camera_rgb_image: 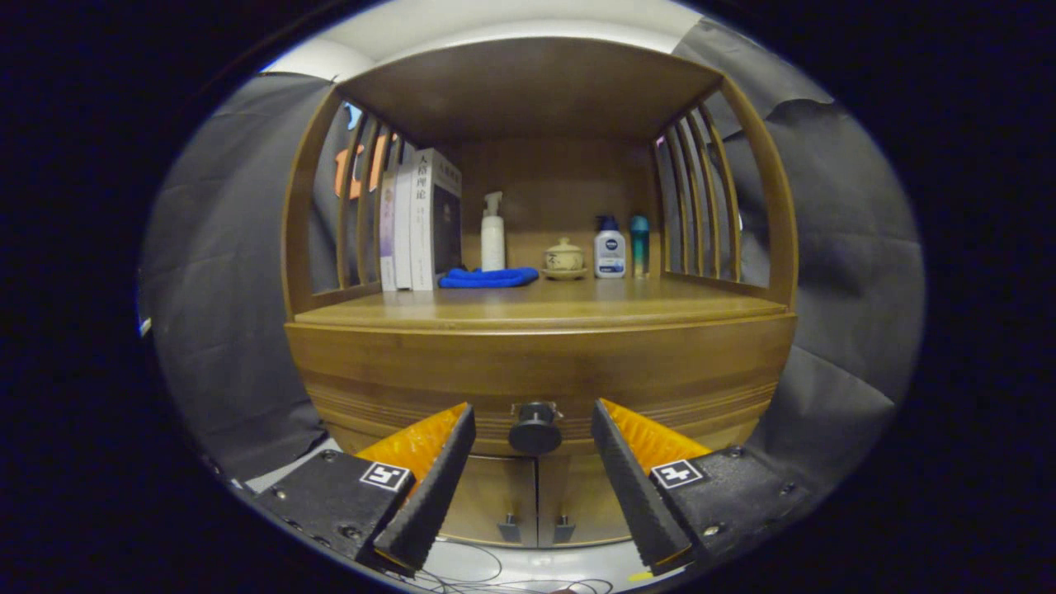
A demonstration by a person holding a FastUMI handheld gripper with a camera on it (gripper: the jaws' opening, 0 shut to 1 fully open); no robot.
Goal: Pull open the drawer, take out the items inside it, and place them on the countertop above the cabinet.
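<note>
A wooden cabinet stands ahead with its drawer (540, 375) closed under the countertop (536, 309). The drawer's dark round knob (535, 429) sits just ahead of my gripper (534, 410), in line with the gap between the two fingers. Both fingers stand wide apart, one on each side of the knob, and neither touches it. Whatever lies inside the drawer is hidden.
On the countertop stand books (417, 219) at the left, a folded blue cloth (488, 278), a white pump bottle (492, 233), a small lidded pot (564, 258) and two bottles (620, 246). Slatted side rails and a top shelf enclose it. Two small doors (536, 499) sit below the drawer.
</note>
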